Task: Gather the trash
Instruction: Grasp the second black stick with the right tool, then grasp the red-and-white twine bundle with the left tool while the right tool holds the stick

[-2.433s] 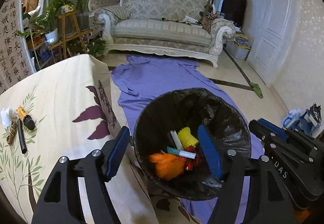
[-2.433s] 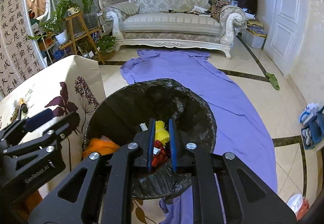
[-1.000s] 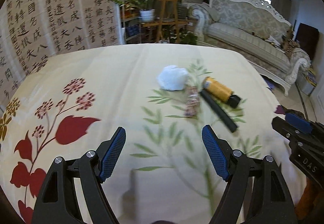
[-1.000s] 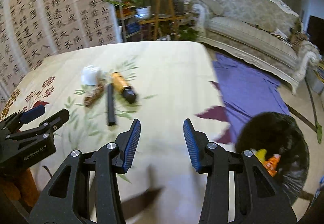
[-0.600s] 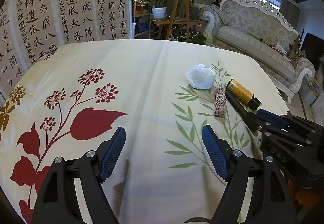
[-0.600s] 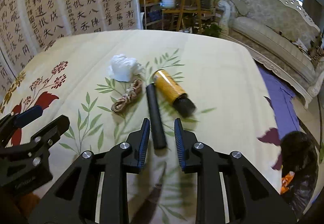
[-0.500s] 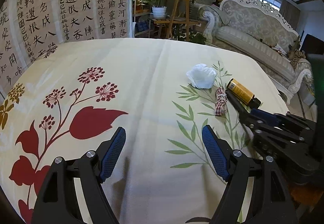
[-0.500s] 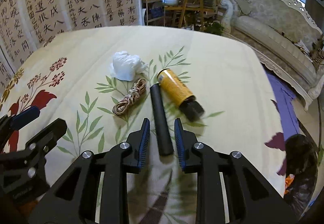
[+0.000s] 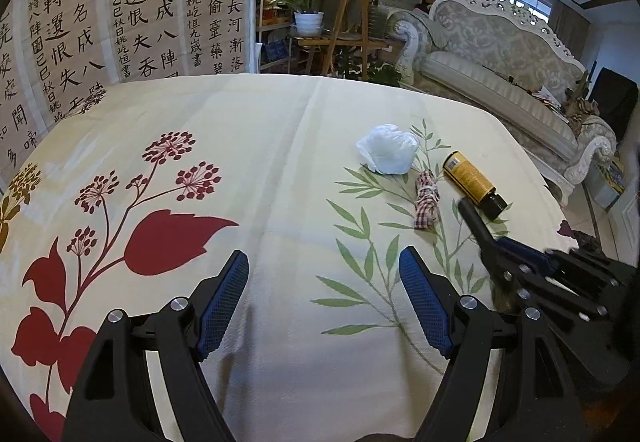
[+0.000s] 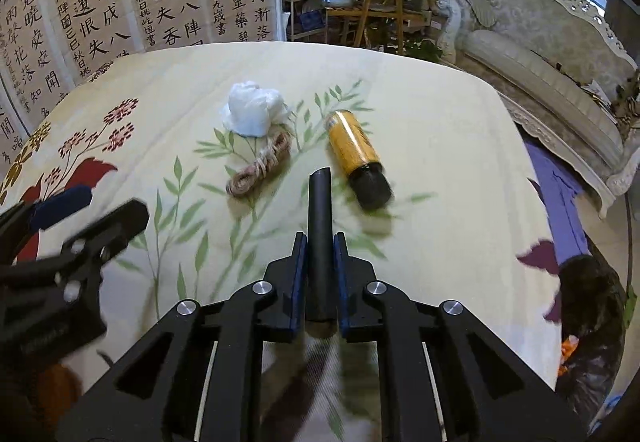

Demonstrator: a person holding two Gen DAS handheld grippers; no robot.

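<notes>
Black tube [image 10: 320, 226] pinched lengthwise in right hand-held gripper [image 10: 320, 242], pointing away, jaws just closed

The black tube's [image 10: 320, 242] near end sits hidden behind the jaws.

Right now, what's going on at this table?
A person is clearing trash off the floral tablecloth. The right tongs have just been closing and now clamp a black tube. The left tongs hang open over bare cloth, holding nothing. A white crumpled wad, a coiled string bundle and a yellow bottle lie on the cloth. The black-lined bin sits beside the table.
</notes>
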